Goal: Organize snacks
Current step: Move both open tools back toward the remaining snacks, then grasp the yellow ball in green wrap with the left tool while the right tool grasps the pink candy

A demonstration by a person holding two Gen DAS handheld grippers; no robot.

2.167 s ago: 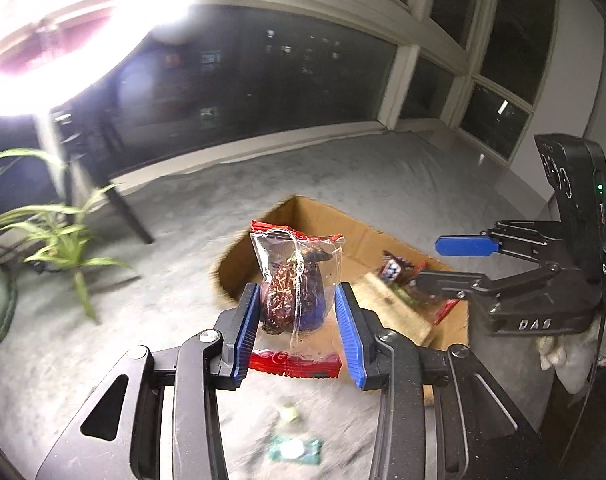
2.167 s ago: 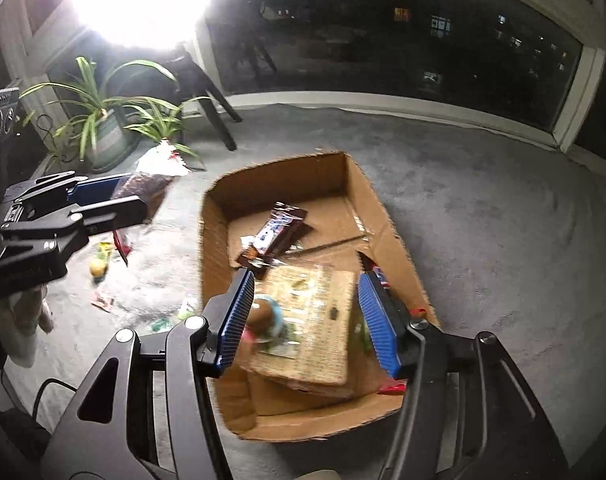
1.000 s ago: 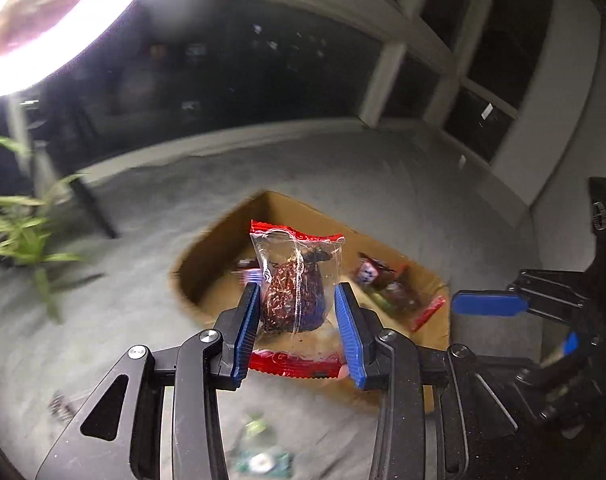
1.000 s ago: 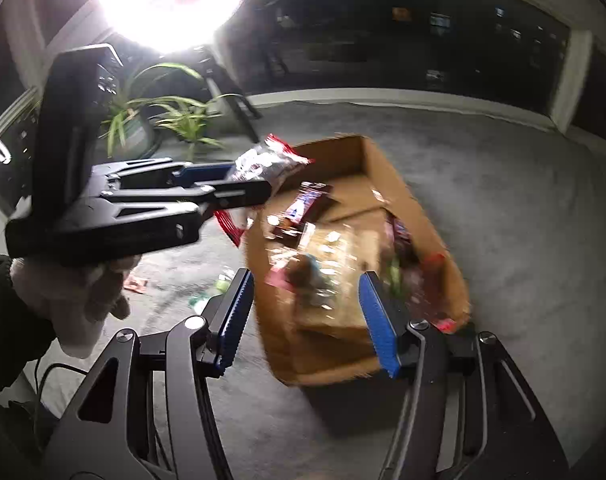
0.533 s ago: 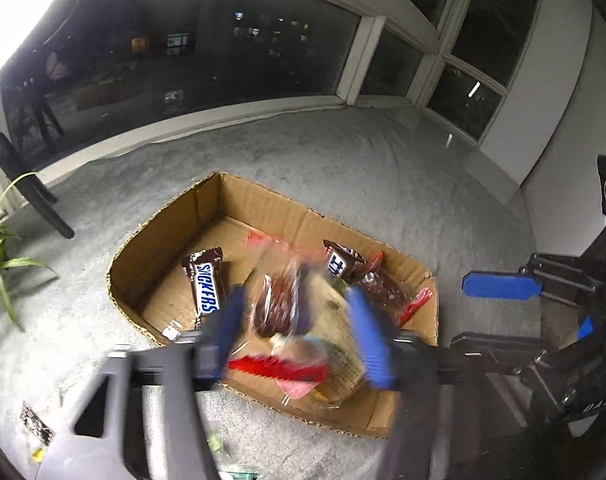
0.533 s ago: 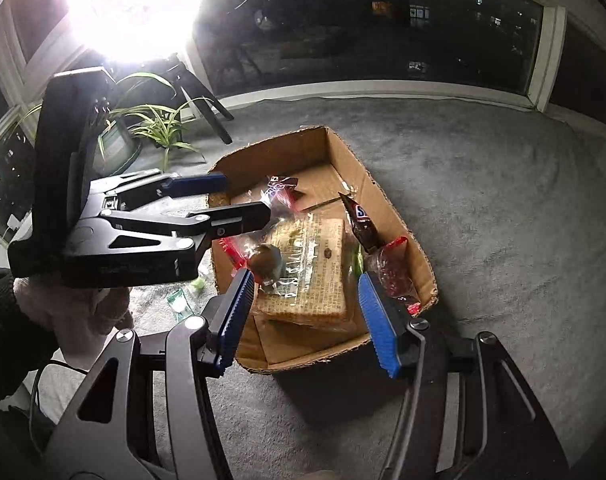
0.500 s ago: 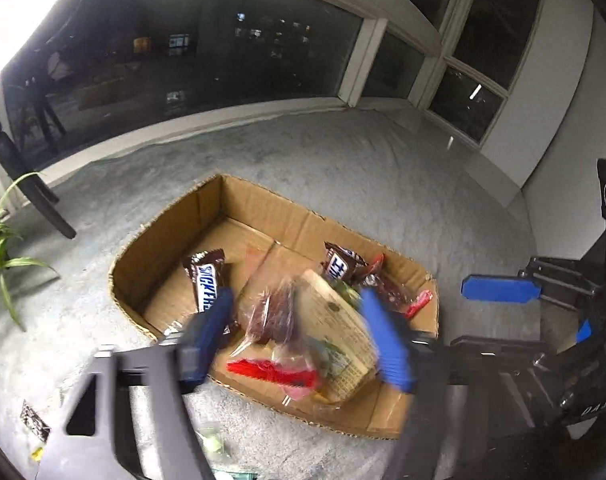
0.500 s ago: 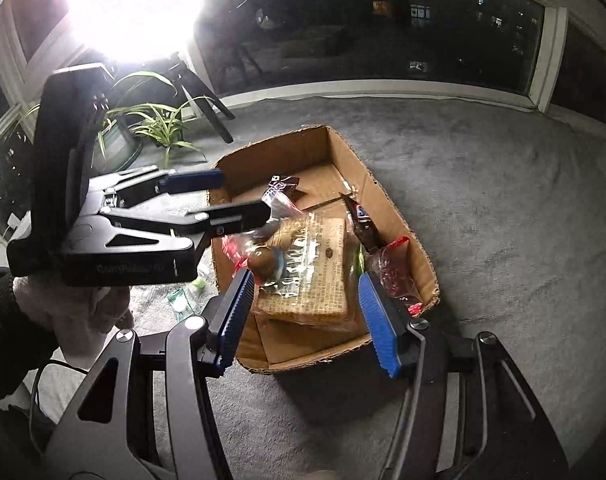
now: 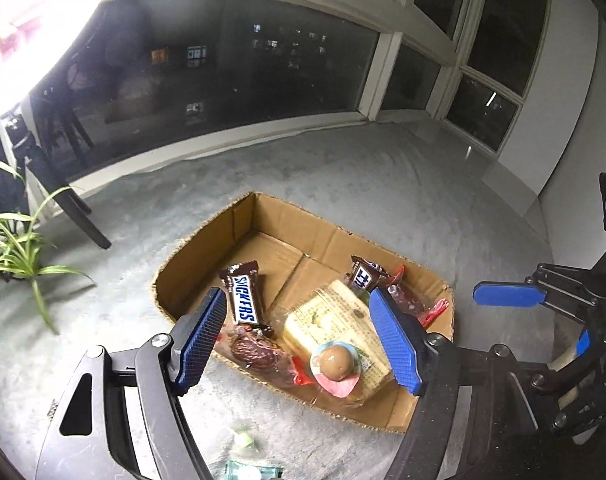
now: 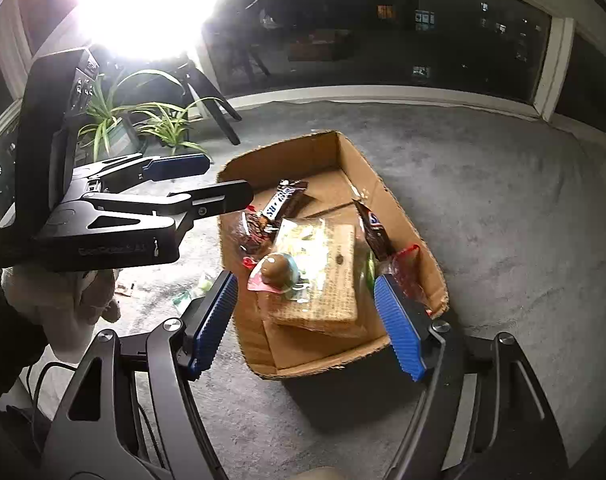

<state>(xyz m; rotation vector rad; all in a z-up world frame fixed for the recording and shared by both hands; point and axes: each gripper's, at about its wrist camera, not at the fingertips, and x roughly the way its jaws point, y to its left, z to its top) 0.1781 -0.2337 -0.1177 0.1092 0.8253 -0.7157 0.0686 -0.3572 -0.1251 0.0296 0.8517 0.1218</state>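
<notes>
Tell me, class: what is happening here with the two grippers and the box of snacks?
A person is sorting snacks into a shallow brown cardboard box on a grey floor. Both the left gripper and the right gripper hover over it holding nothing; the right one's jaws are opening. Inside lie a brown Snickers bar, a clear packet of dark dried fruit and a tan wafer pack. A few small wrappers lie outside it.

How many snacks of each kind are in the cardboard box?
Snickers bars: 2
Clear packs with dark red fruit: 2
Cracker pack: 1
Round brown sweet in a cup: 1
Total: 6
</notes>
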